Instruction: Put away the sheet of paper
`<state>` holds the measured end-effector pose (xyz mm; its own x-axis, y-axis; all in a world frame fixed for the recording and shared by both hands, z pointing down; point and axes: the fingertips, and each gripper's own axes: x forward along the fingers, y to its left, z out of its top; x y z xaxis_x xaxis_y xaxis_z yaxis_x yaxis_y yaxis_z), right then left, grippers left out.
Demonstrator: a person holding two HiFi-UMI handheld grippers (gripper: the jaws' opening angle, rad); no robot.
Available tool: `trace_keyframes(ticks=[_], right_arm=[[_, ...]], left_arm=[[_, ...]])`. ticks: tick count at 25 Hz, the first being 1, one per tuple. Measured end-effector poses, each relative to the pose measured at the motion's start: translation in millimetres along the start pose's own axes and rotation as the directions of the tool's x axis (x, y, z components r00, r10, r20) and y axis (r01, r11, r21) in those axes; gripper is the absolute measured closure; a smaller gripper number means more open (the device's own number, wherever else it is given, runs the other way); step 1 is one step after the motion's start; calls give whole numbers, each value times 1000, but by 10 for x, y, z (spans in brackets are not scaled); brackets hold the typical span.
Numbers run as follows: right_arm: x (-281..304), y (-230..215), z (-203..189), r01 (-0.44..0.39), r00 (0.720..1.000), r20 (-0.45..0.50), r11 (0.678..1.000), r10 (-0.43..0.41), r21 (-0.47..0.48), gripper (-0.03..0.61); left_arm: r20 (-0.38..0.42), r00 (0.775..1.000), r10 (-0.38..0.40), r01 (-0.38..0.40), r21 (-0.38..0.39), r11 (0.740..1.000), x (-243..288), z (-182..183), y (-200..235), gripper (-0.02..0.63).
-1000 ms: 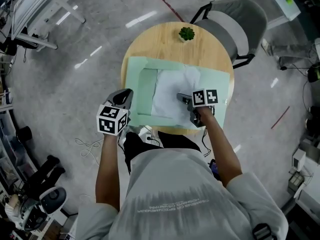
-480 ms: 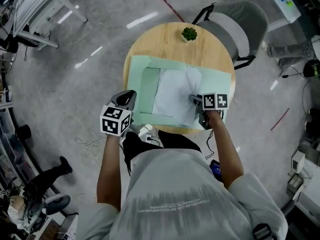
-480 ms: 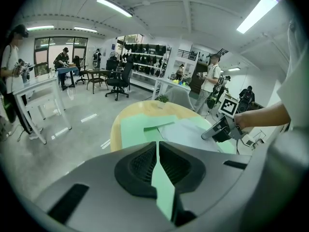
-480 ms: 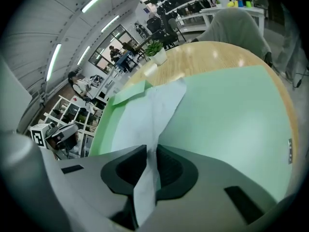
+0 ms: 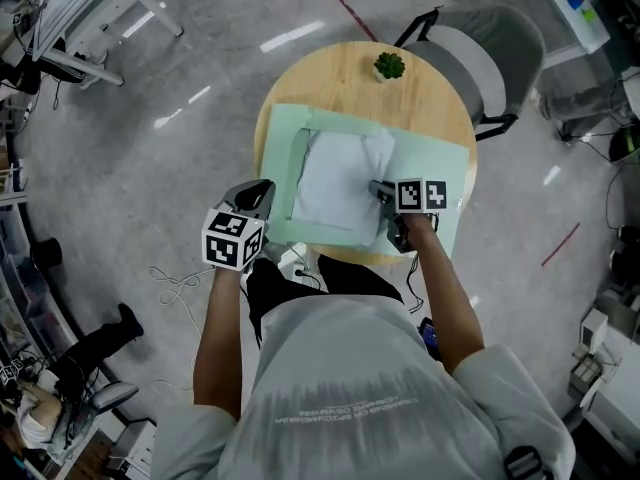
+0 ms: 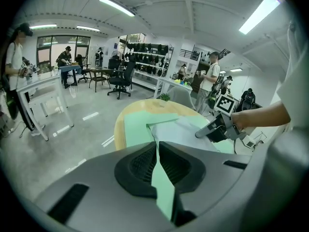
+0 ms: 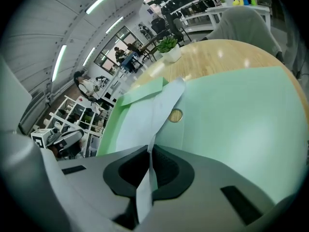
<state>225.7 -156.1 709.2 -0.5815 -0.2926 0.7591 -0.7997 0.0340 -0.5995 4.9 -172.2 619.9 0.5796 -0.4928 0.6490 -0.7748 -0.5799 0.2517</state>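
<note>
An open pale green folder (image 5: 430, 173) lies across the round wooden table (image 5: 340, 78), and the pale sheet of paper (image 5: 335, 183) rests on its left half. My left gripper (image 5: 262, 196) is shut on the folder's near left flap (image 6: 161, 187), which runs between its closed jaws. My right gripper (image 5: 380, 193) sits at the sheet's near right edge. Its jaws have just been closing and now pinch the sheet's edge (image 7: 145, 182), seen in the right gripper view as a thin strip between them. The sheet (image 7: 154, 115) curls upward from that grip.
A small potted plant (image 5: 389, 65) stands at the table's far edge. A grey chair (image 5: 490, 58) stands behind the table at the right. A round brass snap (image 7: 176, 115) sits on the folder beside the sheet. Cables (image 5: 180, 288) lie on the floor at the left.
The right gripper's jaws went from wide apart to closed on the sheet's near right edge. The left gripper kept its hold on the folder flap.
</note>
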Motion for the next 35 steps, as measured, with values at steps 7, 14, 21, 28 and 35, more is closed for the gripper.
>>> trace_keyframes(ticks=[7,14,21,28,35], right_arm=[[186,193,1,-39,999,-26,999,39,-9,537],[365,342,8,-44,999,-26,999,44,8,535],[582,522,39,-50,999,-18,999,50,16,535],[670,582,-9,-38,997,-66,999,38,8,475],[443,559,-38,41,998,-48,999,-40,4,364]], left_arm=[[-2,1000,15,-15,-14,1000,-67,-61,96,581],[-6,999,35,-35,-35,999,-208,-144,231,581],[-16,998,59,-60,-63,996,-338,-269,362,581],[-34,997,66,-69,-84,994,-493,-378,480,581],[-24,999,27,-28,-54,998,-582,-249,583,581]])
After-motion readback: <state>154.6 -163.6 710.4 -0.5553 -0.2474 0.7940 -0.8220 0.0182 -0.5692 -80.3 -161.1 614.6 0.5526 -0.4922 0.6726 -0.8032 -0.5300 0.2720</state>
